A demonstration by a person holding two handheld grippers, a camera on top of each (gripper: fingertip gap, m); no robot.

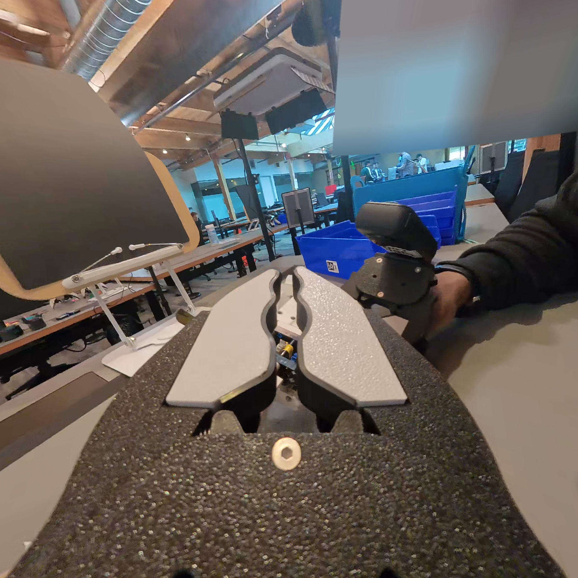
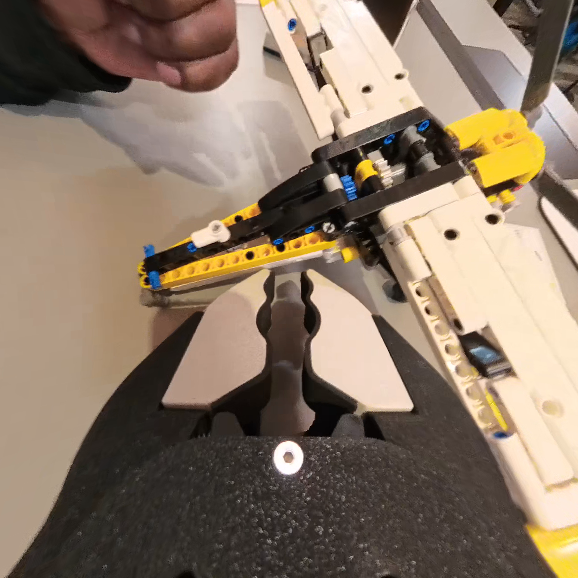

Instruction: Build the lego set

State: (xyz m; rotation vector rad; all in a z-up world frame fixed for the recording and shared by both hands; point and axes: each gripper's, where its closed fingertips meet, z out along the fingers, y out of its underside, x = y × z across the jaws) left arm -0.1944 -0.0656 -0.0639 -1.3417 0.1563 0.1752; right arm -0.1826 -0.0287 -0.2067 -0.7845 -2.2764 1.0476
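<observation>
The right hand-held gripper (image 2: 287, 278) hangs over the grey counter (image 2: 62, 219) with its fingers slightly parted and nothing between them; only bare counter shows in the gap. Just beyond its tips lies a brick-built model (image 2: 359, 194), and its yellow boom (image 2: 225, 259) runs crosswise to the fingers, tapering off to the left. The white beam (image 2: 438, 281) stretches away along the right. The left hand-held gripper (image 1: 286, 275) has its fingers apart by a narrow slit, gripping nothing, with white parts of the model showing under them. Farther off stand a blue bin (image 1: 331, 250) and a white stand (image 1: 125, 272).
</observation>
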